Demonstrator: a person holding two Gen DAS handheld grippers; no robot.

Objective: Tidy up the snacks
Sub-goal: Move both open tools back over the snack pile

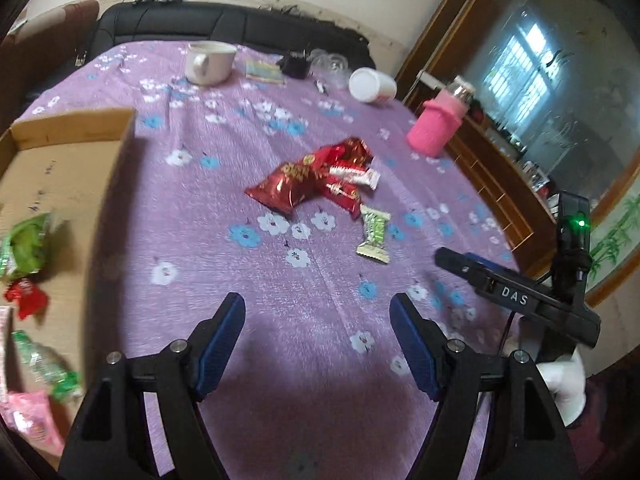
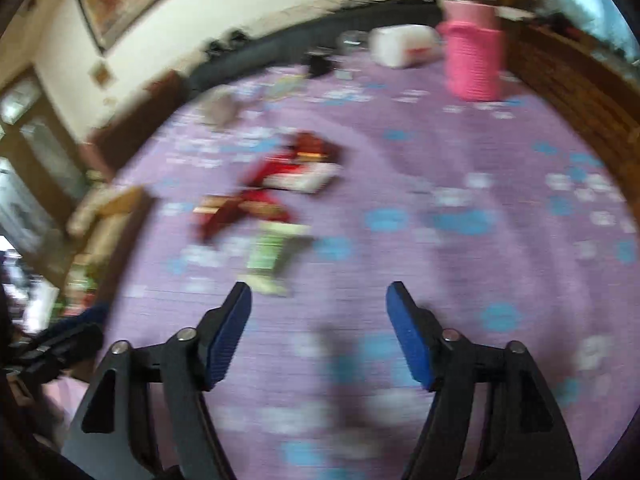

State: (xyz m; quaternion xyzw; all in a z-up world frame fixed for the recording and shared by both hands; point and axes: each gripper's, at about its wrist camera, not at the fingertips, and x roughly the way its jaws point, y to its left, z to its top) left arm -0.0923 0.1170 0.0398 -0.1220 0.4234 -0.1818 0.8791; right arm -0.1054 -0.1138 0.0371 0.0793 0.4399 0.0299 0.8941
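Both the left gripper and right gripper were spread, empty. The green-and-white crinkly snack wrapper lay beside red foil packets on purple floral cloth; neighbours could be nudged during pickup.

Black left gripper, blue ribbed pads, silver screws, white glove

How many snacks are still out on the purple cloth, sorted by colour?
Red packets: 3, a big red bag, a second red packet behind it and a smaller red one in front
White and red bar: 1
Green and white candy: 1
Total: 5, though the red pile overlaps, so that count is approximate.
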